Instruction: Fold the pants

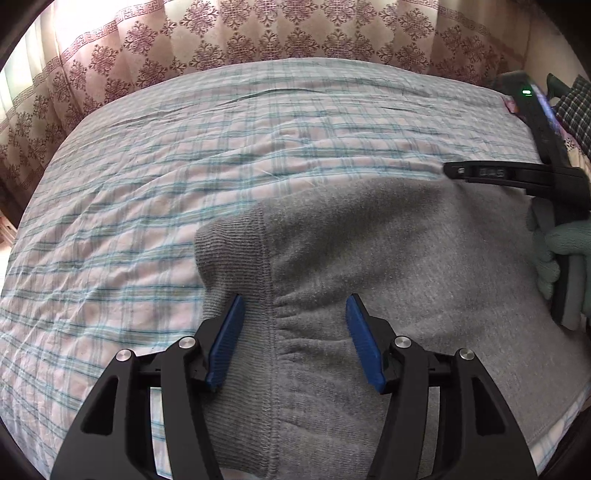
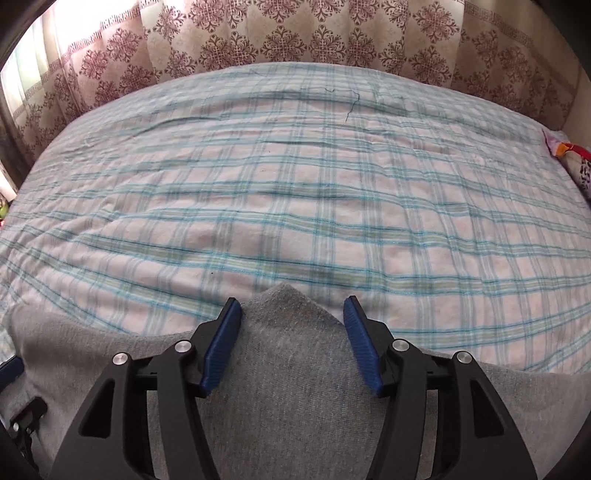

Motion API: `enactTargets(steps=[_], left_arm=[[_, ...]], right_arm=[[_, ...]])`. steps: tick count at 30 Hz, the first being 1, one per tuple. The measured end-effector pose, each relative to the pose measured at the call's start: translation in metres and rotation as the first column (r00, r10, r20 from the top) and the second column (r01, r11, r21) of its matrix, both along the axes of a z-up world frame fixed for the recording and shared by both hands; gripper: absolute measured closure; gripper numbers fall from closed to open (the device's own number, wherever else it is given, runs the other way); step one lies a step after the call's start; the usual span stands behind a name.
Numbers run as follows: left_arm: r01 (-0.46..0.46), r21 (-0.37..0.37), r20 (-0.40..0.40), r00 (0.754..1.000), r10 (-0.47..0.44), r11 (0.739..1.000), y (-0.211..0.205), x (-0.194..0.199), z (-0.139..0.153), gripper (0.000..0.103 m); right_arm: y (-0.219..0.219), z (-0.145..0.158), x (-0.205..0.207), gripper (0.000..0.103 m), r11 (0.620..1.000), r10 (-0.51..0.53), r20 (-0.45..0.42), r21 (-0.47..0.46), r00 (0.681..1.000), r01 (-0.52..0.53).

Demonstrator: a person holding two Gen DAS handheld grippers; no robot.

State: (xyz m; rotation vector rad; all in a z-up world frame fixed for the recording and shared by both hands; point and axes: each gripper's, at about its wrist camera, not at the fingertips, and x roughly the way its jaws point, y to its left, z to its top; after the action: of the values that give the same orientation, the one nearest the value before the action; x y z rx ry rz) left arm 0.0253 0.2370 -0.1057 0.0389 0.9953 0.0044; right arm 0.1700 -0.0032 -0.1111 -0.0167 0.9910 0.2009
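Grey sweatpants (image 1: 388, 258) lie on a plaid bedsheet (image 1: 184, 166). In the left wrist view my left gripper (image 1: 295, 306) is open, its blue pads either side of the seam where the ribbed cuff (image 1: 229, 258) meets the leg, just above the cloth. My right gripper's black finger (image 1: 491, 172) shows at the far right over the pants' far edge, held by a gloved hand (image 1: 561, 254). In the right wrist view my right gripper (image 2: 292, 308) is open above a raised fold of the grey pants (image 2: 288, 369), with nothing held.
The bed (image 2: 295, 184) stretches away to a patterned pink curtain (image 2: 295, 33) at the back. A colourful pillow (image 2: 576, 162) lies at the right edge. A dark checked cloth (image 1: 576, 110) sits at the far right in the left wrist view.
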Motion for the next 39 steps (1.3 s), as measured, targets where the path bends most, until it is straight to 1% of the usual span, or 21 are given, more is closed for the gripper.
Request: enactTargets(steps=[2,3,4,6,8,11,14,18,19,22,24,25,27,30,31,33,34,37,38,39], left_arm=[[-0.029,0.014,-0.01,1.0,0.029,0.999,0.004,0.002,0.004,0.044],[-0.043,0.008,-0.011,0.999,0.043,0.999,0.006,0.002,0.008,0.044],[-0.063,0.018,-0.003,0.998,0.063,0.998,0.007,0.002,0.013,0.043],[-0.088,0.052,0.024,0.996,0.087,0.995,0.003,0.003,0.024,0.041],[-0.093,0.067,0.06,0.994,0.089,0.993,-0.004,0.004,0.036,0.038],[-0.049,0.061,0.09,0.995,0.044,0.997,-0.027,0.008,0.05,0.037],[0.038,0.05,0.085,0.995,-0.042,0.998,-0.063,0.015,0.051,0.036],[0.156,0.015,0.064,0.986,-0.157,0.988,-0.12,0.029,0.045,0.036],[0.177,0.009,0.06,0.982,-0.177,0.984,-0.132,0.032,0.043,0.036],[0.232,-0.016,0.049,0.972,-0.231,0.973,-0.17,0.044,0.034,0.036],[0.256,-0.035,0.041,0.966,-0.255,0.966,-0.192,0.057,0.028,0.036],[0.262,-0.039,0.038,0.965,-0.261,0.964,-0.201,0.064,0.025,0.036],[0.271,-0.027,0.04,0.962,-0.27,0.962,-0.216,0.081,0.018,0.036],[0.26,0.005,0.026,0.965,-0.26,0.966,-0.231,0.107,0.006,0.036],[0.246,0.014,0.014,0.969,-0.246,0.969,-0.232,0.116,0.0,0.036],[0.218,0.02,-0.005,0.976,-0.218,0.976,-0.228,0.13,-0.011,0.035],[0.212,0.02,-0.003,0.977,-0.212,0.977,-0.226,0.134,-0.015,0.03],[0.217,0.037,0.024,0.976,-0.218,0.976,-0.225,0.139,-0.023,0.025],[0.215,0.053,0.034,0.976,-0.217,0.975,-0.226,0.138,-0.025,0.018],[0.201,0.061,0.028,0.979,-0.203,0.978,-0.225,0.141,-0.029,0.015]], right_arm=[[-0.01,0.014,-0.007,0.046,1.0,-0.007,0.032,0.027,0.999,0.006],[-0.017,0.022,-0.012,0.046,1.0,-0.011,0.05,0.027,0.999,0.01],[-0.024,0.03,-0.018,0.046,1.0,-0.014,0.071,0.029,0.997,0.012],[-0.04,0.043,-0.029,0.045,0.999,-0.021,0.096,0.032,0.995,0.018],[-0.062,0.052,-0.043,0.045,0.999,-0.041,0.107,0.015,0.993,0.04],[-0.098,0.054,-0.061,0.045,0.995,-0.087,0.11,-0.039,0.99,0.091],[-0.141,0.053,-0.077,0.045,0.983,-0.155,0.11,-0.086,0.982,0.164],[-0.2,0.048,-0.09,0.045,0.949,-0.278,0.106,-0.124,0.955,0.29],[-0.218,0.046,-0.093,0.045,0.935,-0.321,0.1,-0.124,0.942,0.332],[-0.257,0.041,-0.096,0.045,0.902,-0.408,0.09,-0.118,0.909,0.416],[-0.271,0.039,-0.097,0.045,0.888,-0.433,0.093,-0.124,0.896,0.442],[-0.277,0.038,-0.095,0.045,0.88,-0.442,0.103,-0.141,0.891,0.453],[-0.287,0.036,-0.092,0.045,0.868,-0.45,0.114,-0.175,0.886,0.464],[-0.305,0.025,-0.083,0.045,0.861,-0.466,0.075,-0.191,0.882,0.471],[-0.312,0.018,-0.082,0.045,0.865,-0.471,0.045,-0.173,0.881,0.472],[-0.318,0.01,-0.08,0.044,0.868,-0.477,0.027,-0.14,0.878,0.476],[-0.319,0.01,-0.08,0.044,0.869,-0.476,0.029,-0.138,0.879,0.476],[-0.322,0.006,-0.08,0.043,0.869,-0.482,0.028,-0.111,0.876,0.482],[-0.322,0.006,-0.08,0.043,0.868,-0.484,0.031,-0.108,0.875,0.484],[-0.322,0.005,-0.08,0.043,0.867,-0.484,0.035,-0.115,0.875,0.484]])
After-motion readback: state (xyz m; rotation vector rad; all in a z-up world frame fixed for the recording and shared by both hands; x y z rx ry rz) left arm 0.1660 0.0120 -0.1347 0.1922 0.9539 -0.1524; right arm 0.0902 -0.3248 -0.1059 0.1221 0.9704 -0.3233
